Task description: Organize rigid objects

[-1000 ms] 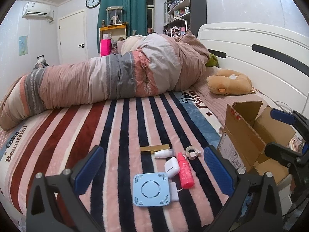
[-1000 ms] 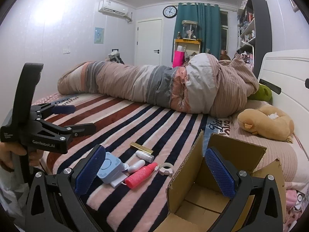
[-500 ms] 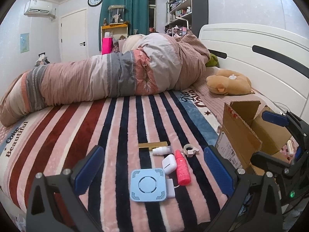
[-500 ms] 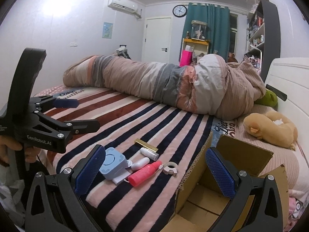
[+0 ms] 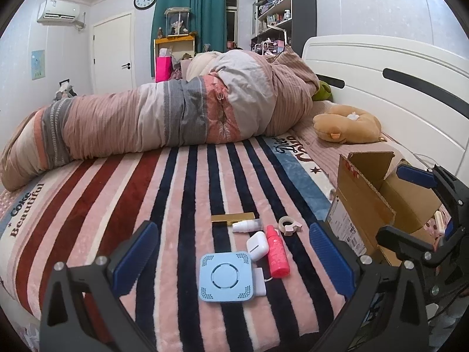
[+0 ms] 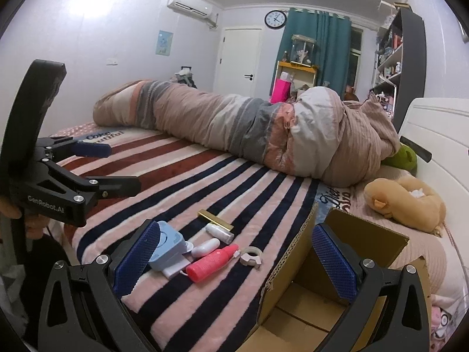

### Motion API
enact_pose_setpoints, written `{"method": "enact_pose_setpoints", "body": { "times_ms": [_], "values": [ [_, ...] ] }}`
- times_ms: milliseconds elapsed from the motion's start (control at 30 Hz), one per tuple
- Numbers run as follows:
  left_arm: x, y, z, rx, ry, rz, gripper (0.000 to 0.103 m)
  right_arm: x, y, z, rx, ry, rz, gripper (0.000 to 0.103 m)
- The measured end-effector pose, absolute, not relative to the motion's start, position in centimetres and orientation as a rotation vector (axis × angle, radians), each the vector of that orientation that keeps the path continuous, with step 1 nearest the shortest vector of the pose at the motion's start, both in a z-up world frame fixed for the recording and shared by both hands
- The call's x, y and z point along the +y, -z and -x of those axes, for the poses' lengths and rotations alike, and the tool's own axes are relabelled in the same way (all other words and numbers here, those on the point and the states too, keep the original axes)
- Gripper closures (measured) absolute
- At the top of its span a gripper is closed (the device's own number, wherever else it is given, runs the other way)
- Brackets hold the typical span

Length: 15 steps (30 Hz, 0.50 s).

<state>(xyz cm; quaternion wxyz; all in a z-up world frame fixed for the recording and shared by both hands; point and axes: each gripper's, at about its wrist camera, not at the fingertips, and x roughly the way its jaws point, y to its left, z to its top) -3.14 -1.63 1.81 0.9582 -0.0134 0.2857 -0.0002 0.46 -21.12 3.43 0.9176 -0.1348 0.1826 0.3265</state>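
Barely starting: holding left gripper [image 5: 231, 256] and right gripper [image 6: 234, 259] wide open, empty; leaving pink bottle [image 5: 276, 257], blue device [image 5: 225, 277] lying ahead, outside cardboard box [image 6: 302, 302].

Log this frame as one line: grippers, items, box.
left gripper: open, empty | right gripper: open, empty | pink bottle, blue device on blanket | cardboard box: open

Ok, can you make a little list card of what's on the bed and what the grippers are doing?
surface: striped blanket
items: blue square gadget, pink bottle, white earbud case, small white bottle, gold bar, tape ring
container: cardboard box, open, right of items
left gripper: open, empty
right gripper: open, empty
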Motion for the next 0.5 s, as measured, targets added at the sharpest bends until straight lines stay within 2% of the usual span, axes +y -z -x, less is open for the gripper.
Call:
{"method": "enact_pose_setpoints", "body": {
  "times_ms": [500],
  "values": [
    [-1.34,-1.77,3.20,0.571,0.025,0.047,0.000,-21.83,-4.14,-0.47,0.404,-0.679,0.249,0.000]
  ]
}}
